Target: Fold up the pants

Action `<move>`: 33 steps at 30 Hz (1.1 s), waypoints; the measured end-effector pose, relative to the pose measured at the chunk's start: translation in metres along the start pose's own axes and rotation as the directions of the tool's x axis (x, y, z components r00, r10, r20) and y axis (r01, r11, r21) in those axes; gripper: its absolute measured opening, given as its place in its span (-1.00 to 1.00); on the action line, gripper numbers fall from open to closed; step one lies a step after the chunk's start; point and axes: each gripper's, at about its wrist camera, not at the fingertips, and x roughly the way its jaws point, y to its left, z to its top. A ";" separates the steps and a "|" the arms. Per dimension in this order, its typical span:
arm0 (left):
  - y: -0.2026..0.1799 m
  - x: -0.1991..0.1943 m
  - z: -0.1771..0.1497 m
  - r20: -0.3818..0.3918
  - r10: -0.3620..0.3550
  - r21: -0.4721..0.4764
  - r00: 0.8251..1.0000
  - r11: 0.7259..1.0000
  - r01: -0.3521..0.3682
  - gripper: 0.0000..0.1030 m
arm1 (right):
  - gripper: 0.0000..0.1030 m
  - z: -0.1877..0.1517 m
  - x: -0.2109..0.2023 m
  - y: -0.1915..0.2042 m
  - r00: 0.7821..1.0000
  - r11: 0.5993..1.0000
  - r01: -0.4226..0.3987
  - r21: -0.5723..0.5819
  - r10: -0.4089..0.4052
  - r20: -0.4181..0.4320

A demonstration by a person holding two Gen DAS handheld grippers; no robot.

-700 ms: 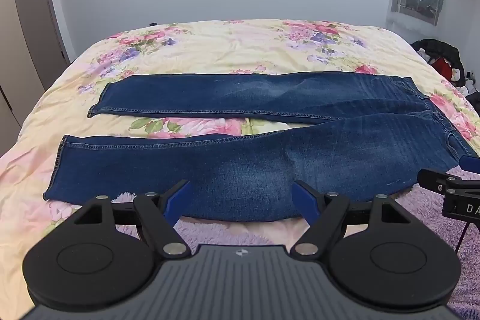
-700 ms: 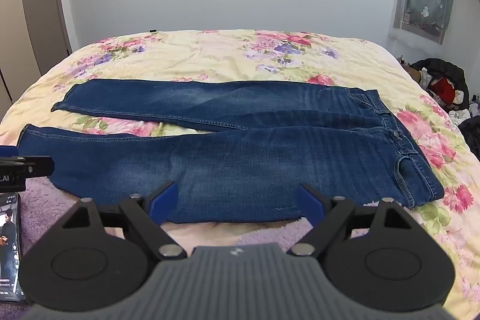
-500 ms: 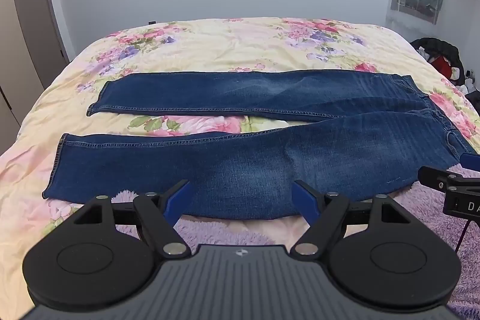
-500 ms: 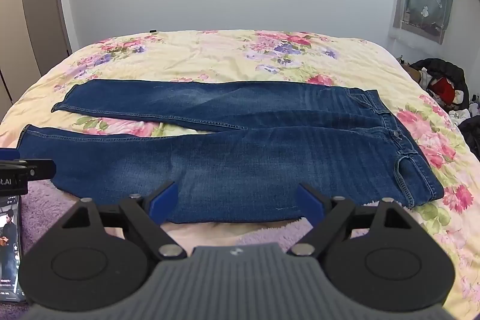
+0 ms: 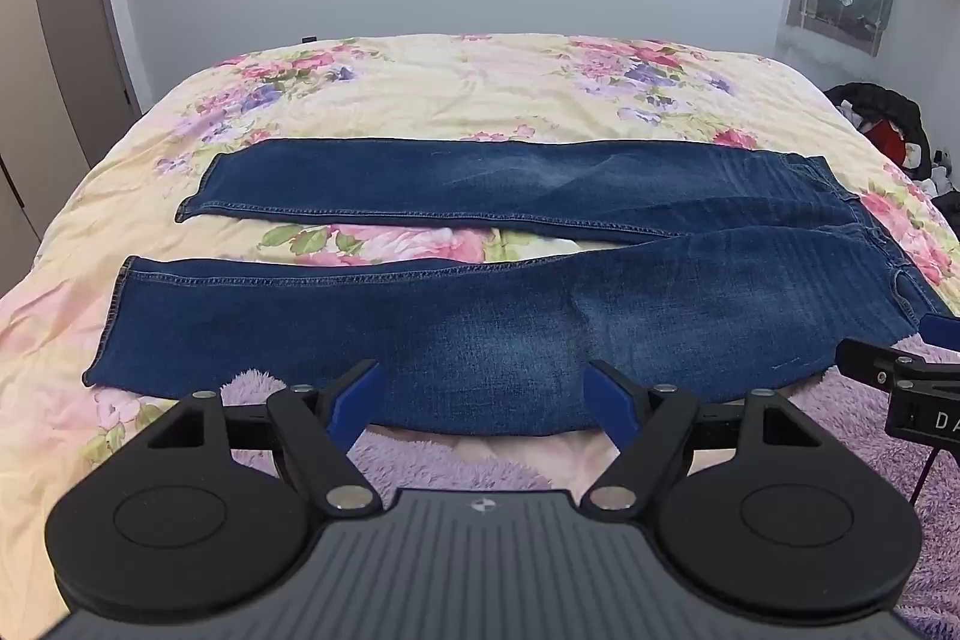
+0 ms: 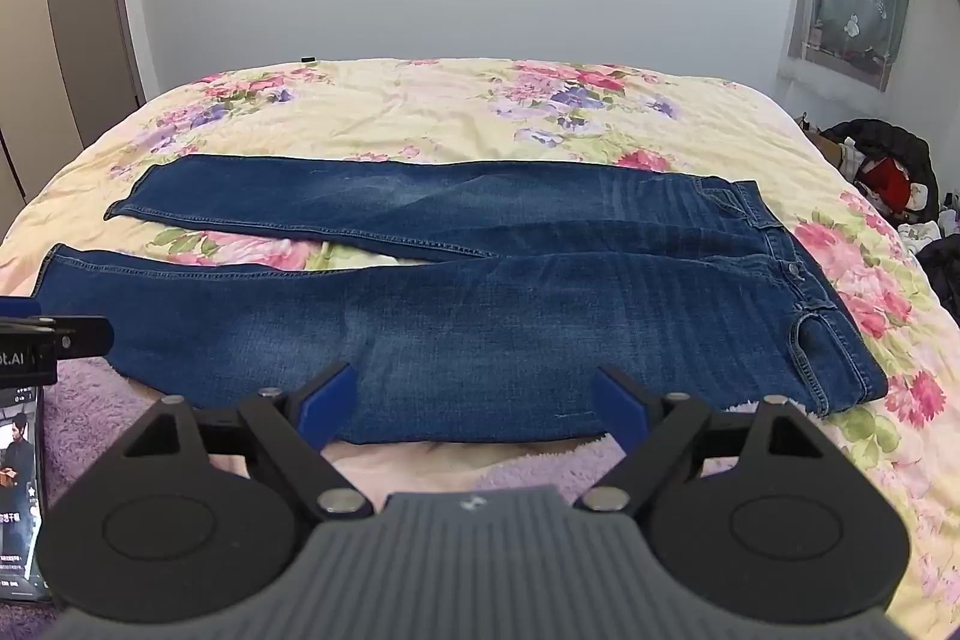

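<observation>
The left claw (image 5: 483, 400) has two matte black lever arms ending in bright blue angled pads, one at ten o'clock of its body and one at two o'clock. Each arm carries a large round black disc with a shallow inner circle, a triangular cut-out, and small silver rivets at the pivots. Between the discs sits a grey ribbed housing with a tiny round emblem at its twelve o'clock edge. The right claw (image 6: 474, 397) is built the same: black arms, blue pads, silver pivot pins, grey ribbed body. Seen from the side, each shows white lettering on black.
</observation>
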 end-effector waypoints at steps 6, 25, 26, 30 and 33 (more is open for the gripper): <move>0.001 -0.001 0.000 -0.001 -0.003 -0.005 1.000 1.000 0.003 0.73 | 0.59 0.002 -0.003 0.001 1.000 1.000 0.001 -0.002 -0.001 0.001; 0.004 0.001 0.000 -0.007 -0.002 -0.011 1.000 1.000 0.002 0.73 | 0.59 0.000 -0.003 0.000 1.000 1.000 -0.009 0.005 0.009 -0.010; 0.005 0.001 -0.001 -0.008 -0.002 -0.012 1.000 1.000 0.002 0.73 | 0.59 0.000 -0.002 0.000 1.000 1.000 -0.010 0.005 0.010 -0.010; 0.005 0.001 -0.001 -0.008 -0.003 -0.011 1.000 1.000 0.003 0.73 | 0.59 -0.001 -0.002 0.001 1.000 1.000 -0.008 0.003 0.008 -0.009; 0.005 0.001 -0.001 -0.008 -0.004 -0.011 1.000 1.000 0.004 0.73 | 0.59 0.000 -0.002 0.001 1.000 1.000 -0.010 0.005 0.010 -0.012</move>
